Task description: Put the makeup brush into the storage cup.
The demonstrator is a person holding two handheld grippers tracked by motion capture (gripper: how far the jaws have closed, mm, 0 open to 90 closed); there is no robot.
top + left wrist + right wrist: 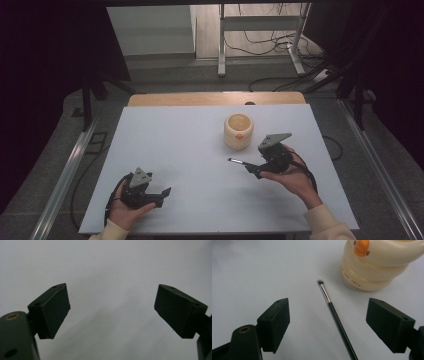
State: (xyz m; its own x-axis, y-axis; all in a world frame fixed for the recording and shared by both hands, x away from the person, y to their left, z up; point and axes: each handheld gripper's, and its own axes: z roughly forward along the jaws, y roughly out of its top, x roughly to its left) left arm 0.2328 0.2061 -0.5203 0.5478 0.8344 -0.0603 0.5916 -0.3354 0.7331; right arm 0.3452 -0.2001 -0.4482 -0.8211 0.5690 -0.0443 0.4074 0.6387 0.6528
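Observation:
A thin black brush [334, 312] with a silver ferrule lies flat on the white table; in the high view the brush [235, 161] points left from under my right gripper [251, 169]. My right gripper [327, 322] is open, its jaws standing on either side of the brush handle without touching it. A cream duck-shaped cup [238, 130] with an orange beak stands upright just beyond; the cup [377, 265] is at the upper right of the right gripper view. My left gripper [162, 194] rests near the table's front left, and this left gripper [111, 312] is open over bare table.
The white table top [180, 145] spreads wide between the two hands. A wooden strip [215, 98] runs along its far edge. Beyond it, a metal stand [260, 30] and loose cables [270, 45] lie on the floor.

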